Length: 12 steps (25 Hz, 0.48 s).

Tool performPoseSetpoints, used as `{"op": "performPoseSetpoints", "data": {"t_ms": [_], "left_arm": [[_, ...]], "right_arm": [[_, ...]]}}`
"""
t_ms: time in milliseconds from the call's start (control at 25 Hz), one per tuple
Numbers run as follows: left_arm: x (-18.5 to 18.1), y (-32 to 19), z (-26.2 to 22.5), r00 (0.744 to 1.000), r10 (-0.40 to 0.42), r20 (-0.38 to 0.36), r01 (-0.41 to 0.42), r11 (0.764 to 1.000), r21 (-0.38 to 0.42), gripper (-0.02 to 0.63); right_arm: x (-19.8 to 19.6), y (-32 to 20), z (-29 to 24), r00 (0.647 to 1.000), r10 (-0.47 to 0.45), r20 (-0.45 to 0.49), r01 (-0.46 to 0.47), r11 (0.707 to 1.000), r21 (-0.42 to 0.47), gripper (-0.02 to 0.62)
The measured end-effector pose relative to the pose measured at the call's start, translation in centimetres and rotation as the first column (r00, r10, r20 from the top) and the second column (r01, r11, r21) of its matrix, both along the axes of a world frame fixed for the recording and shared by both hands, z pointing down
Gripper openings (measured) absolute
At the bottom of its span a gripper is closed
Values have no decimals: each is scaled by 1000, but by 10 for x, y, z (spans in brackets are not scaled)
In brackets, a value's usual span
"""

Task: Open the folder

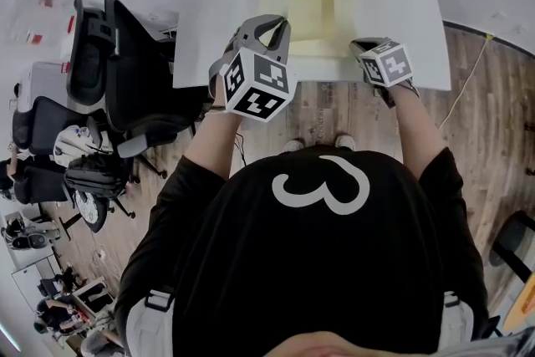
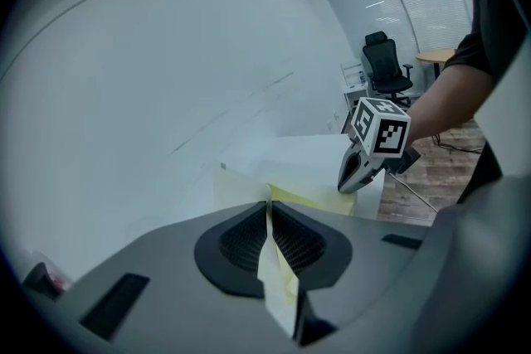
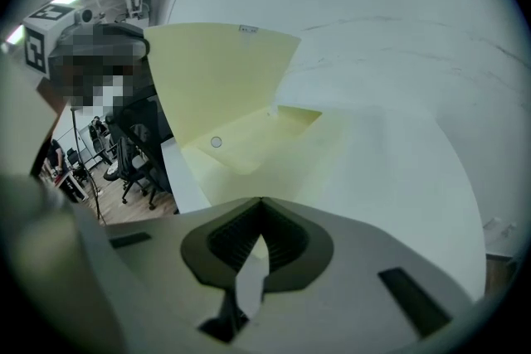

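A person in a black shirt (image 1: 318, 247) stands at a white table and holds a gripper in each hand. The left gripper (image 2: 268, 207) has its jaws pressed together on a thin, pale yellow sheet. That sheet is the top cover (image 3: 217, 75) of the folder (image 1: 311, 2). The cover stands up from this gripper's tips, tilted like a door part way open.

The right gripper (image 3: 260, 203) sits beside the left one, lower down, near the table edge. Its jaws are pressed together too, and a thin pale strip shows between them. I think that strip is the bottom leaf (image 3: 265, 137) of the folder, but it is hard to be sure. The rest of the folder lies flat on the table (image 1: 209, 21) just past both grippers' tips. The fold seems to be on the left gripper's side.

The folder looks about half open. To do this well, I think the left gripper should swing the cover round the fold in a soft curve, not tug it straight up. A hard tug could pull the paper out of the jaws or bend it. The right gripper should hold the bottom leaf down so the whole folder does not lift or slide.

Far out past the left gripper, off the table's side, black office chairs (image 1: 125, 71) stand on a wood floor (image 1: 476, 113).
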<state>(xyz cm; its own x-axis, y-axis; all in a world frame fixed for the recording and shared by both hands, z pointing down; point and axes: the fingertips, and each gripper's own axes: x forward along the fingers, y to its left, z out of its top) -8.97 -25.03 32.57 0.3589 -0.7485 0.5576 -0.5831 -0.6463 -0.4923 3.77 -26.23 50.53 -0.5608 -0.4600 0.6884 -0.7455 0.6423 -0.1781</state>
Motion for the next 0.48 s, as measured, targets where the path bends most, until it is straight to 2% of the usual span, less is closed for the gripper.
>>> {"op": "performPoseSetpoints", "data": {"t_ms": [200, 480], "left_arm": [[-24, 2, -5, 998, -16, -53, 15, 1000, -15, 23], [-63, 4, -11, 993, -39, -115, 35, 999, -34, 23]], "right_arm": [[1, 1, 0, 998, 56, 16, -56, 998, -12, 23], [0, 3, 1, 992, 122, -16, -121, 992, 20, 23]]}}
